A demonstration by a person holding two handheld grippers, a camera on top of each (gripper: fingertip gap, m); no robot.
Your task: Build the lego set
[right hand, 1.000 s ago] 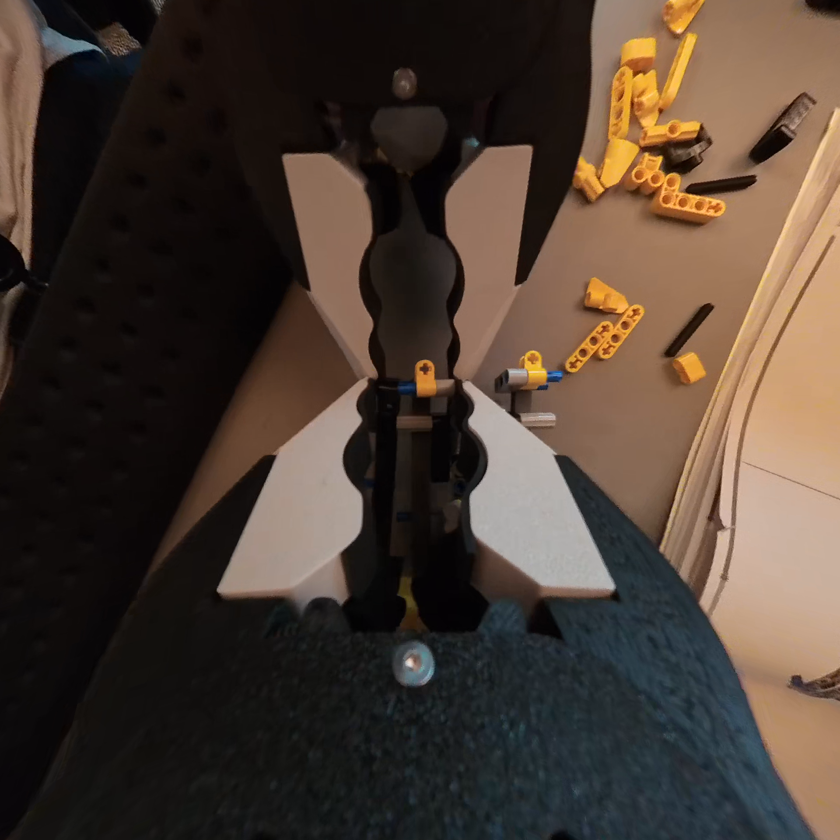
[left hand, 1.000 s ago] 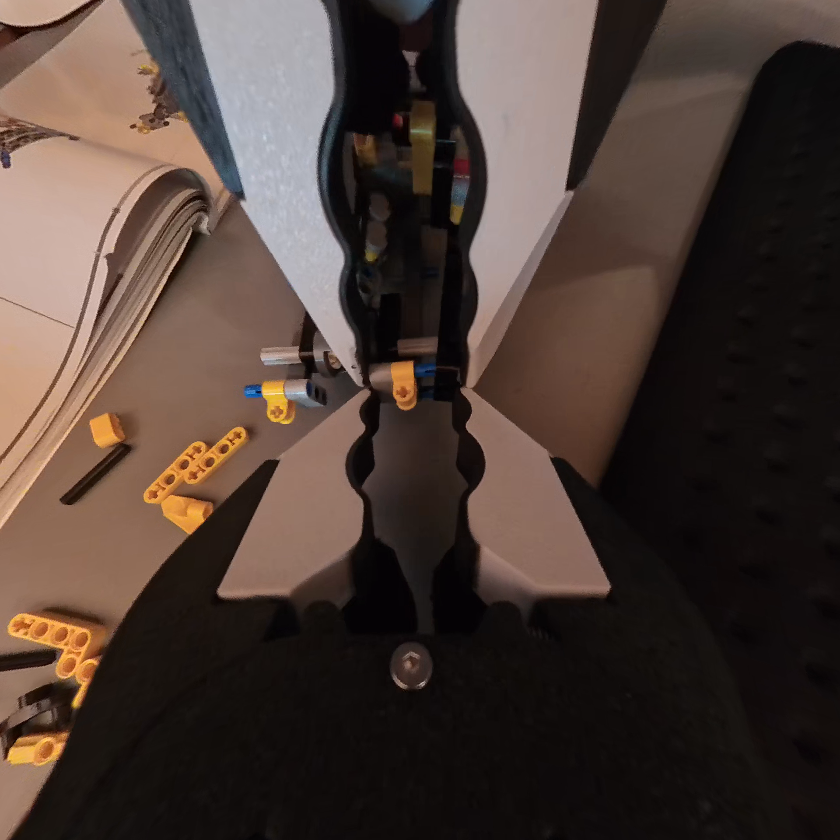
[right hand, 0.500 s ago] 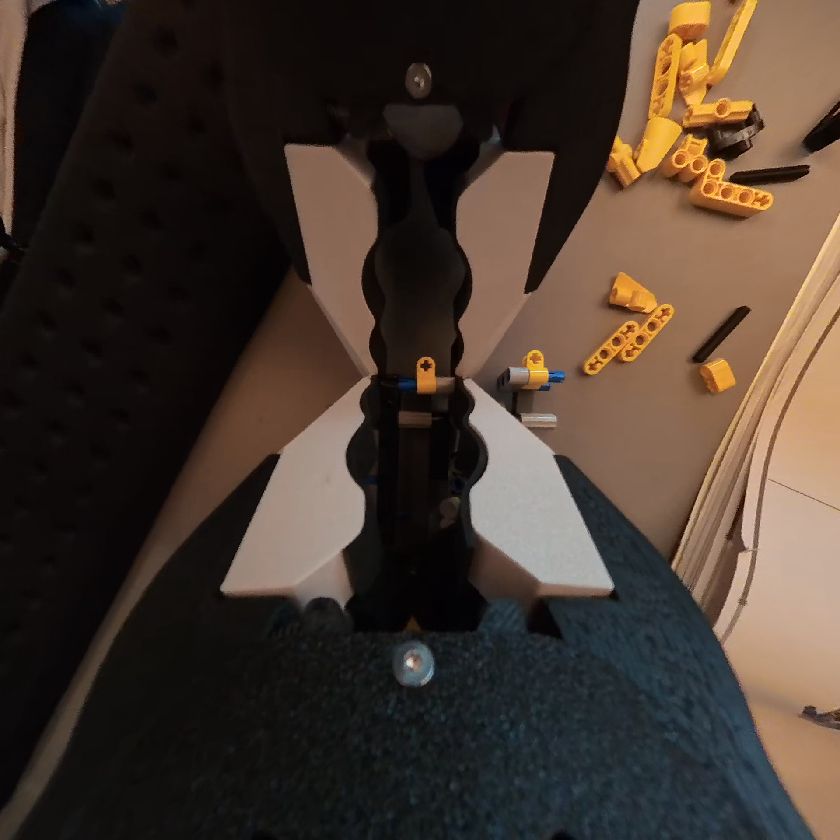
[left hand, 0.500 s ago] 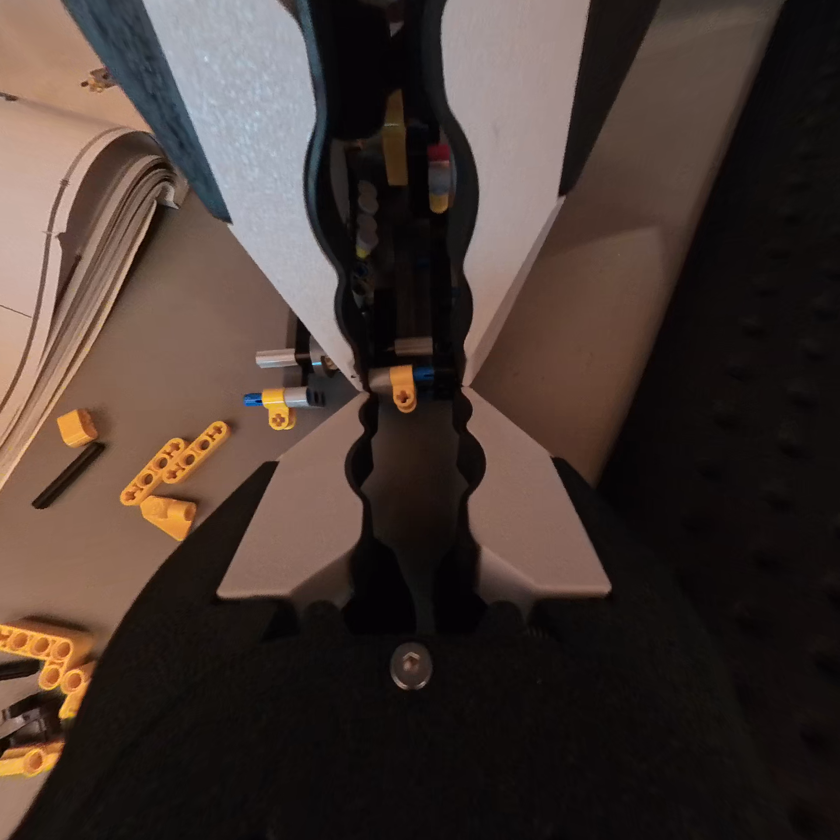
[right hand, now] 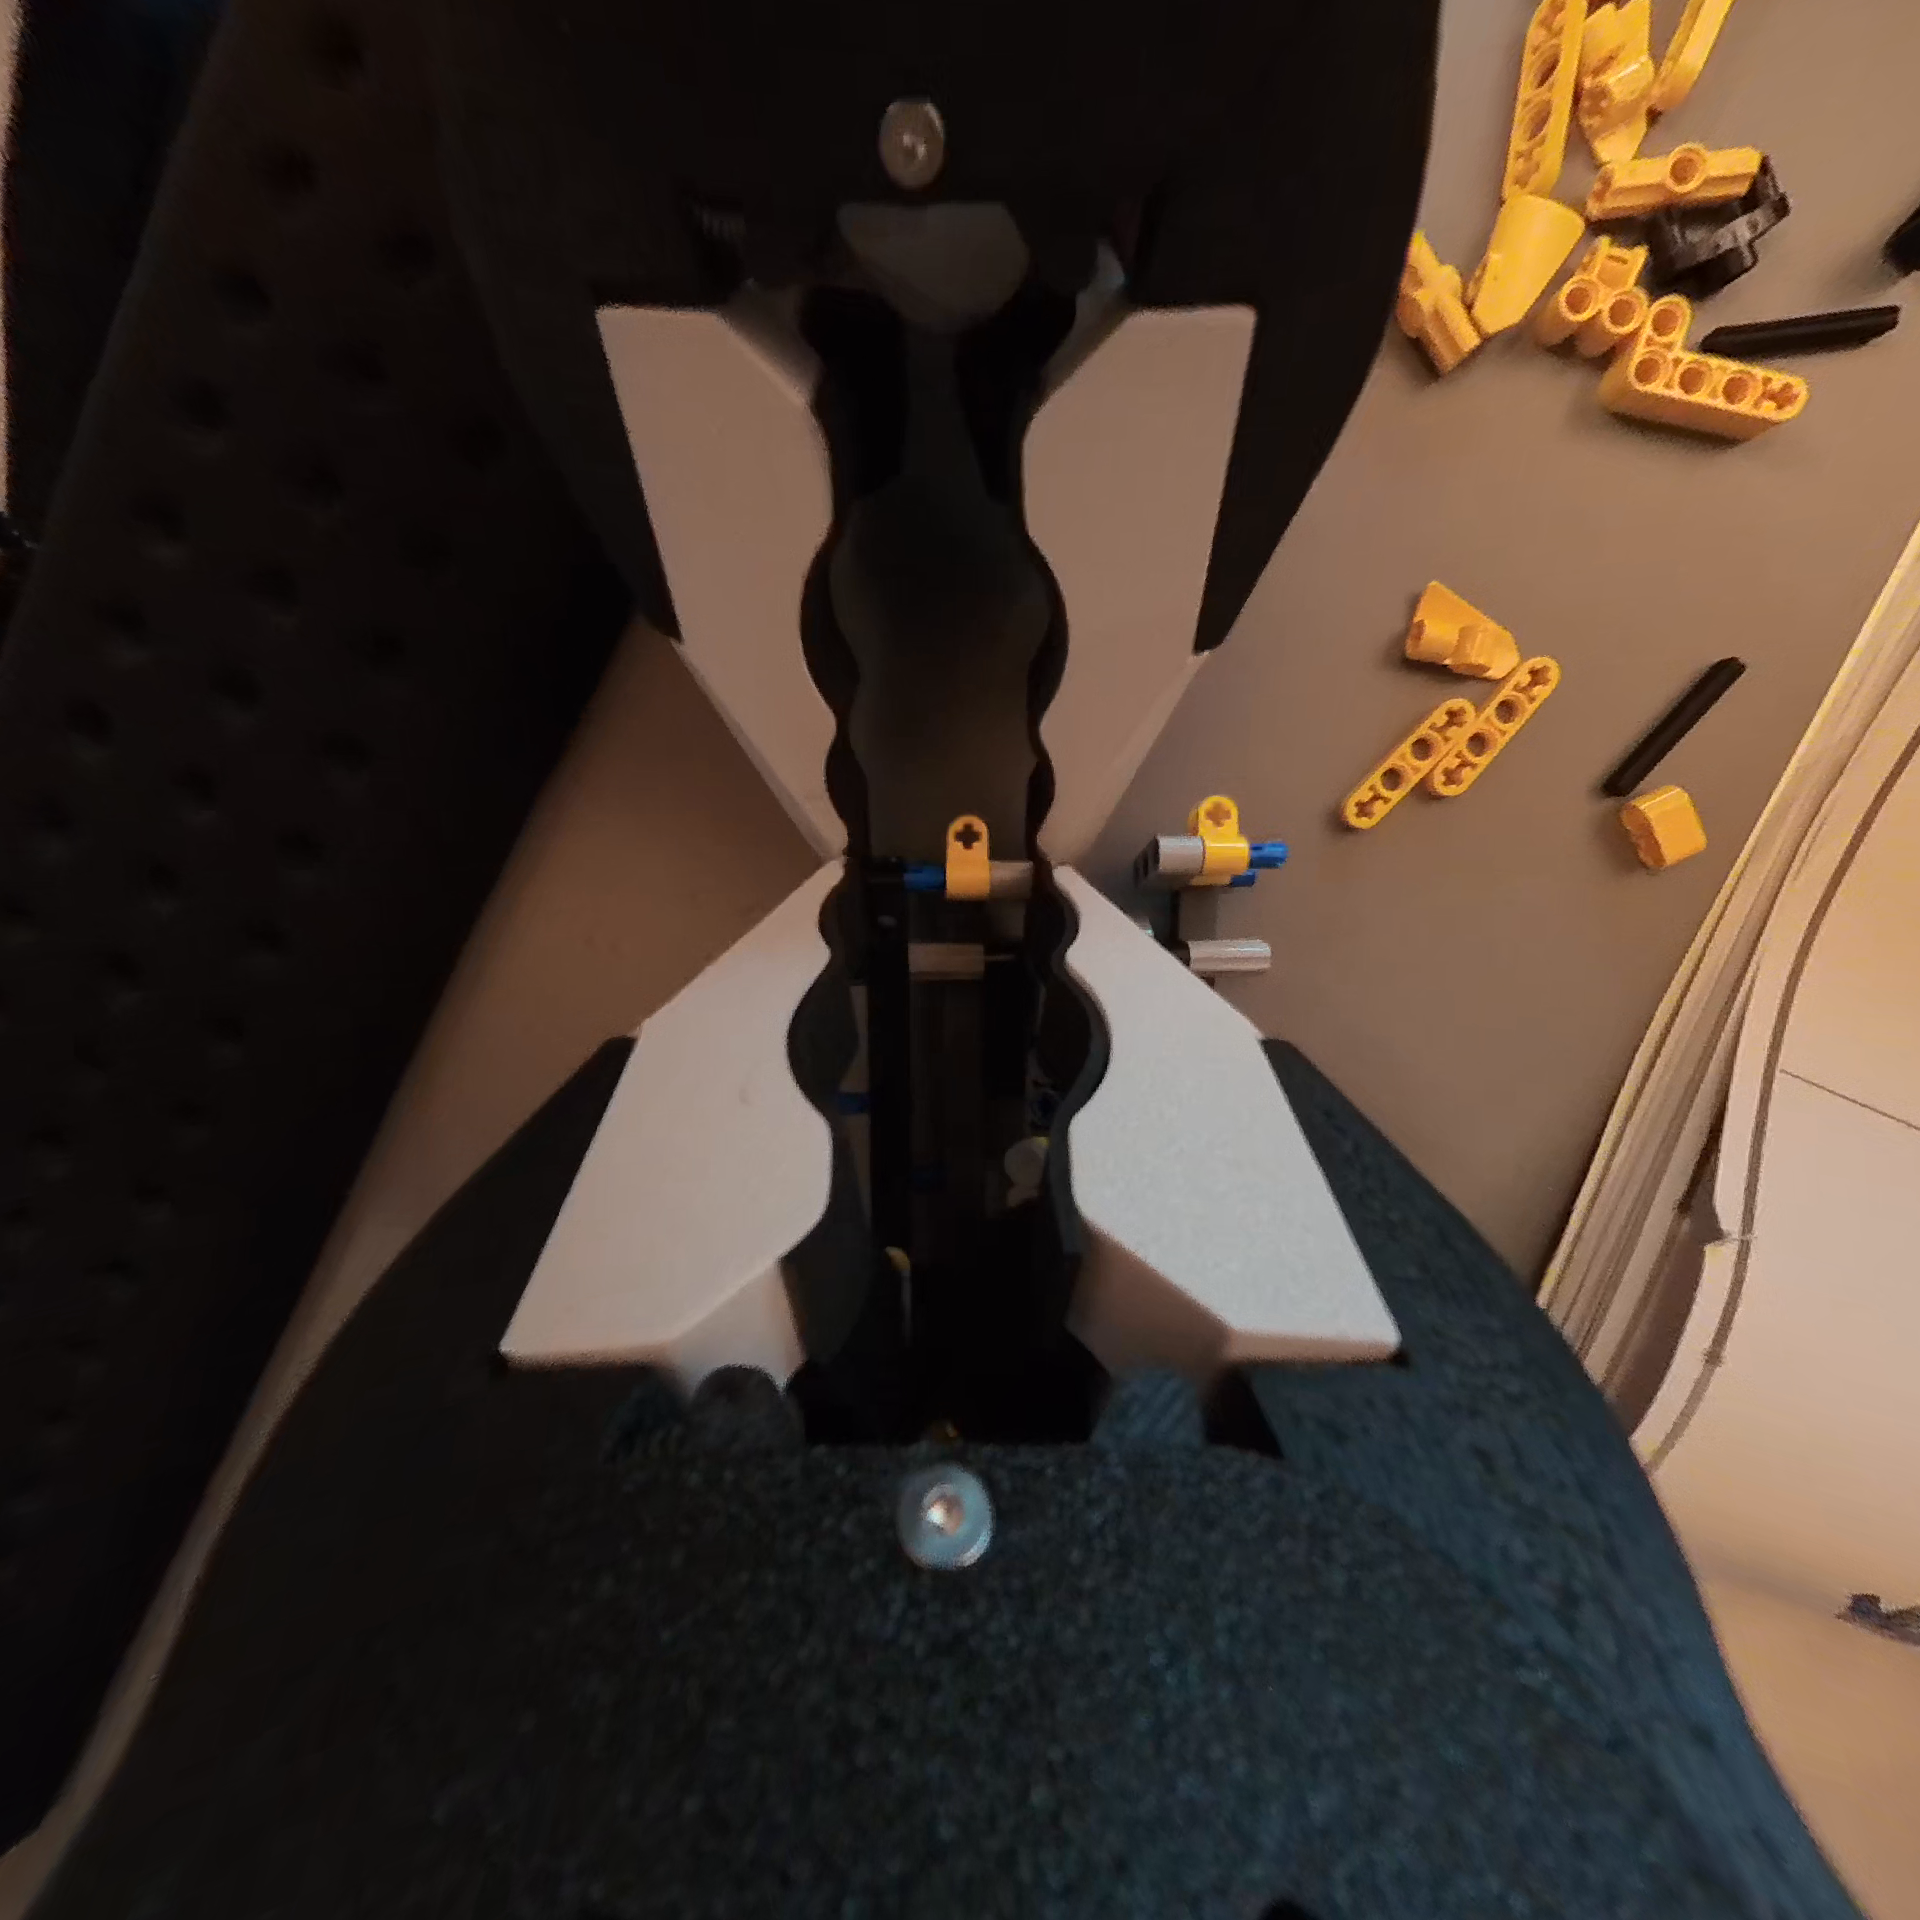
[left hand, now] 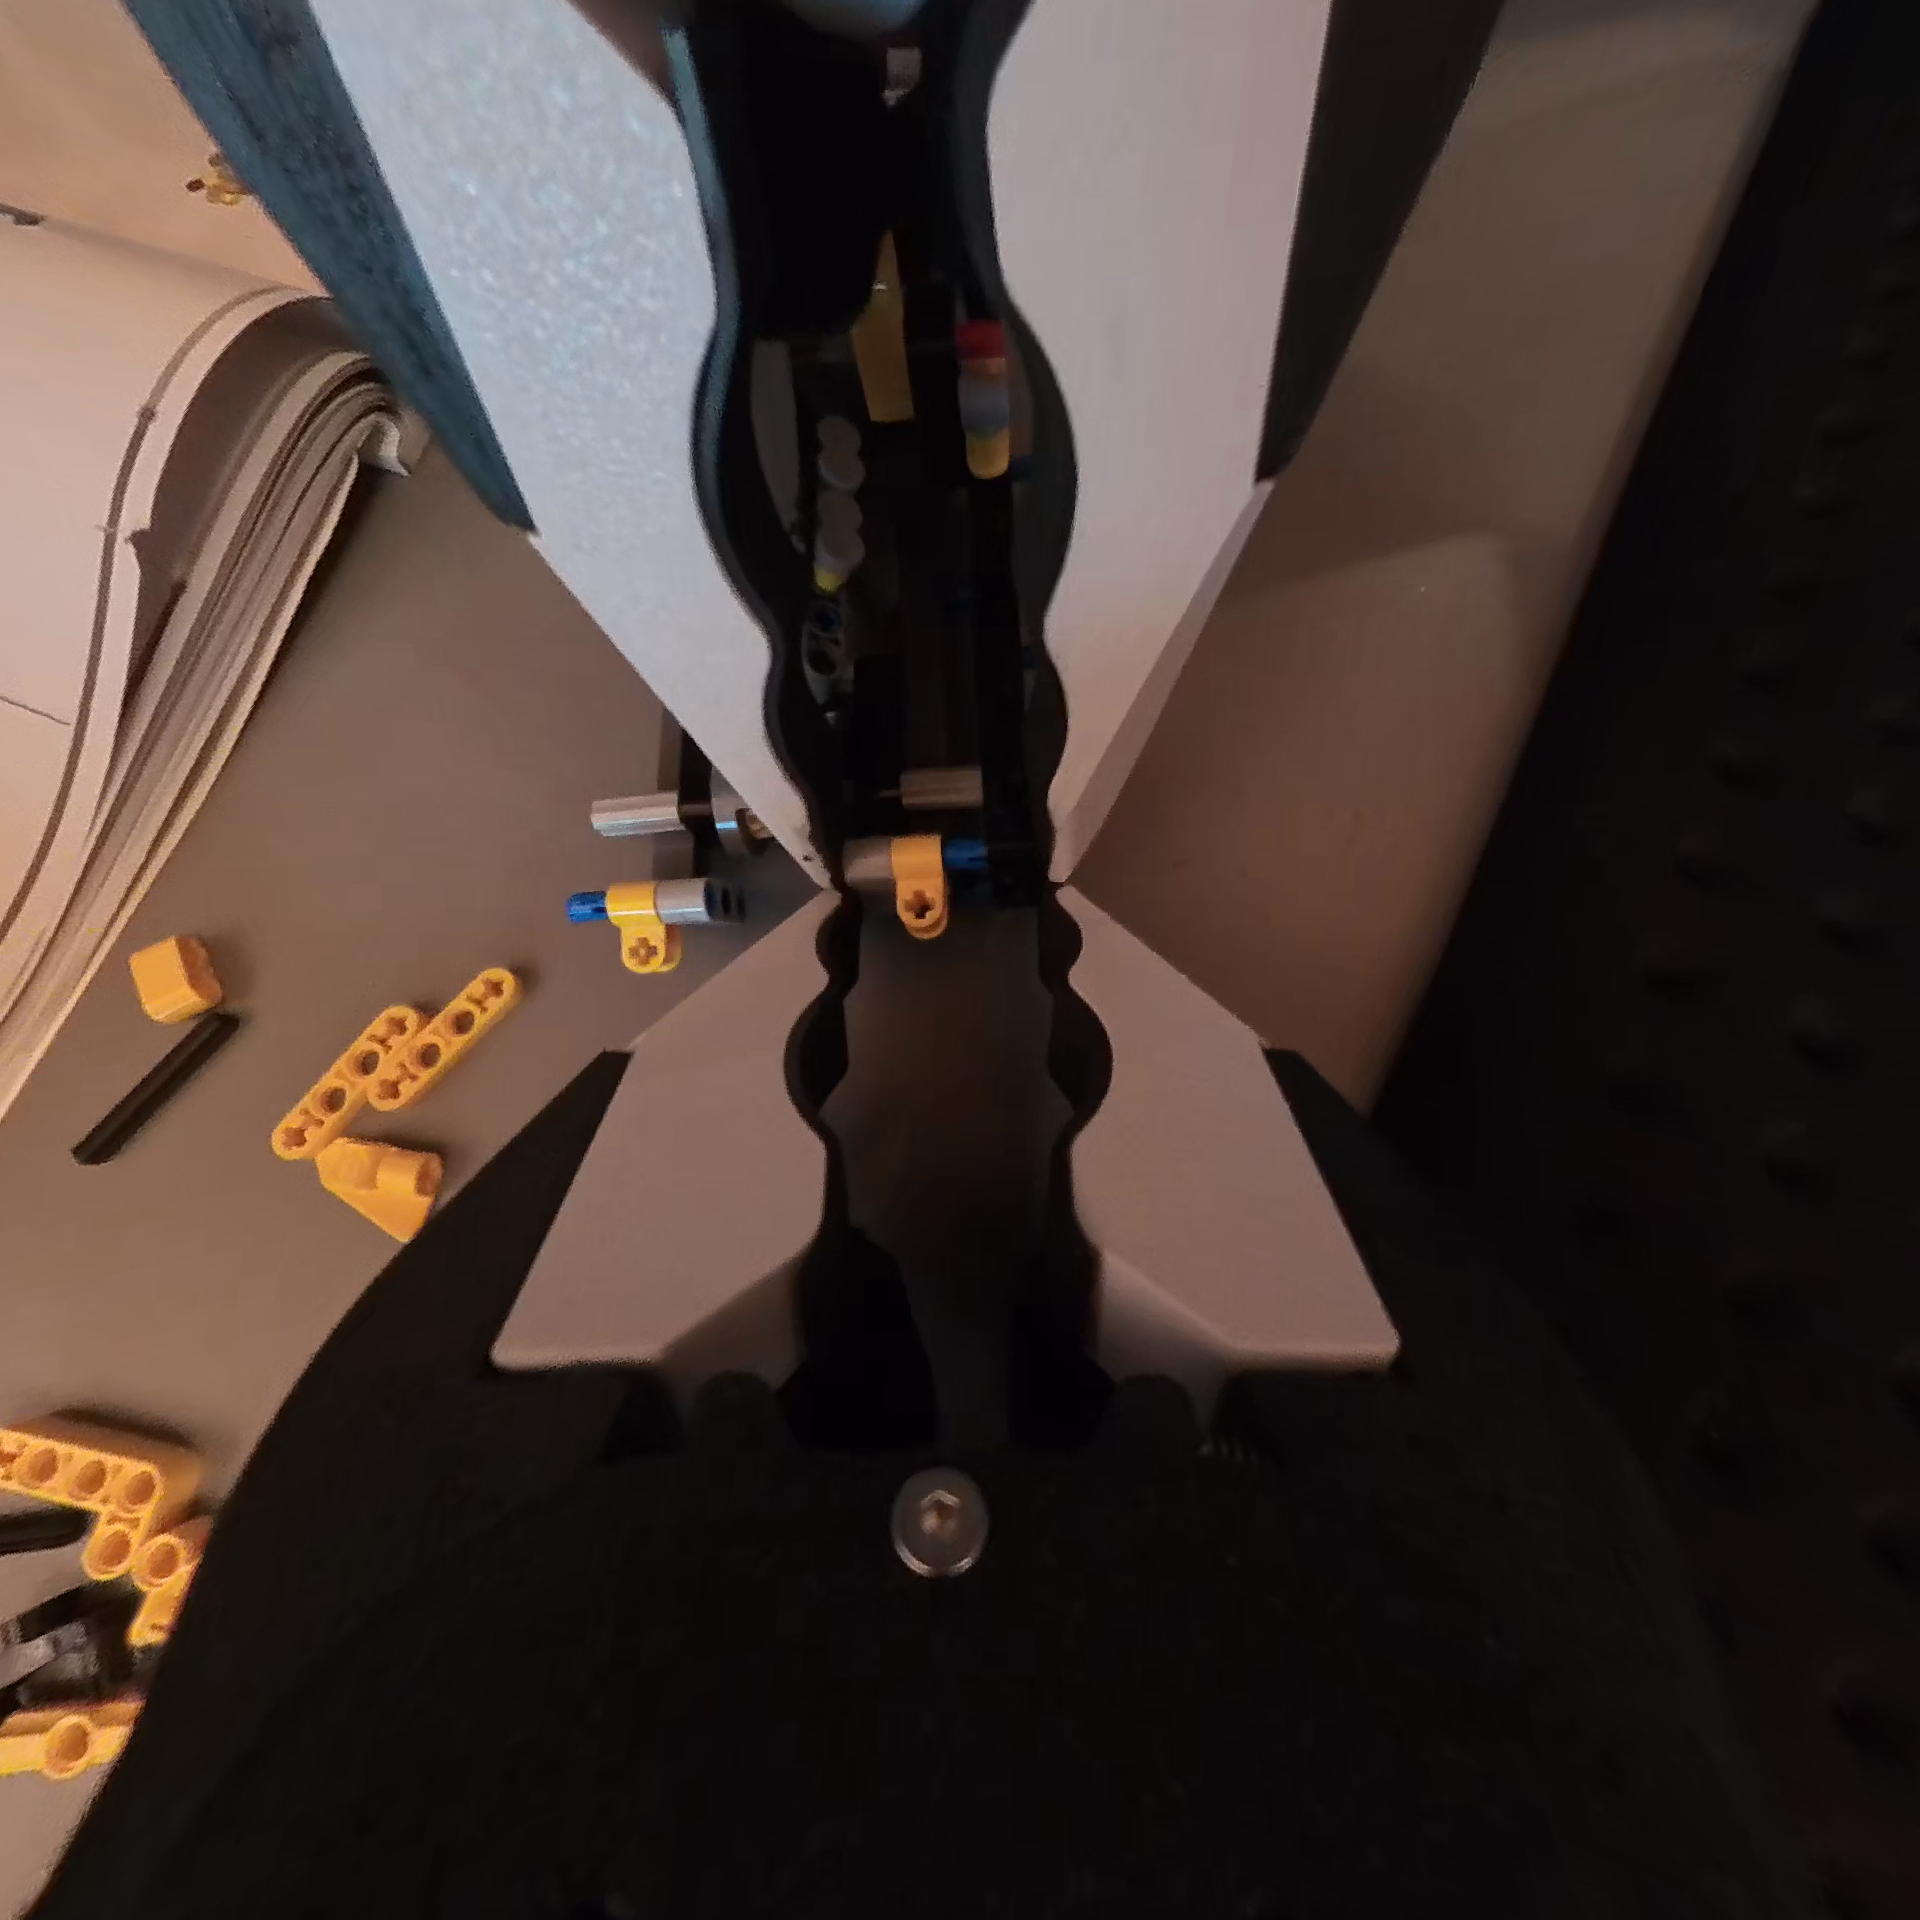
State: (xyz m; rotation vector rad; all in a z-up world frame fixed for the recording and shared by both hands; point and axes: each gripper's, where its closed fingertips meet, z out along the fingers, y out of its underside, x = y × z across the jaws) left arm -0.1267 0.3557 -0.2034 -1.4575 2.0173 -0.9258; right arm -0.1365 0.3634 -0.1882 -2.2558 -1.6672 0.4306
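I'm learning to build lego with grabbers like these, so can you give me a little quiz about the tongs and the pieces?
1. True or false: the right tongs hold a long black lego assembly.
2. The small plastic connector at that assembly's far end is: A red, B yellow, C green.
3. How many thin yellow holed beams lie side by side on the grey table, near the black rod?
Key: 1 true; 2 B; 3 two.
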